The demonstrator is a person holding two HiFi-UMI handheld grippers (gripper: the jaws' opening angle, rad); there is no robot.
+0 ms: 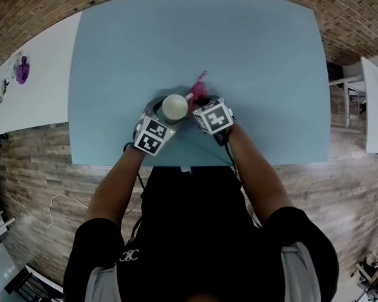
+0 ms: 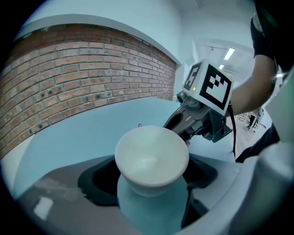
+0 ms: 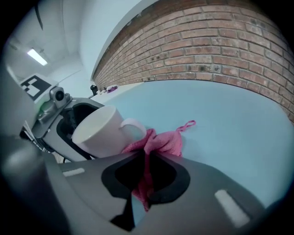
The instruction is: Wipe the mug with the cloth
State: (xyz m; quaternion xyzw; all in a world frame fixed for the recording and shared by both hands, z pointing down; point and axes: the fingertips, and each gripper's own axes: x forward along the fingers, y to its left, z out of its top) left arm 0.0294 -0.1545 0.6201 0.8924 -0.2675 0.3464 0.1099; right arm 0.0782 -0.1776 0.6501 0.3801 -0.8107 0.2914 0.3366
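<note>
Beyond the mug, a blue table meets brick wall.

Head view: looks steeply down from above the person, well off the table, far edge at top; takes in the whole top and both arms.

Left gripper view: rides just behind the left gripper, very near its jaws; faces far and a little right, across the mug to the right gripper and the brick wall beyond the table.

Right gripper view: sits just behind that gripper's jaws, equally near; faces far and left, past the cloth toward the same wall.

Common to all three: mug and table top. Catches, in each gripper view, the other gripper.
</note>
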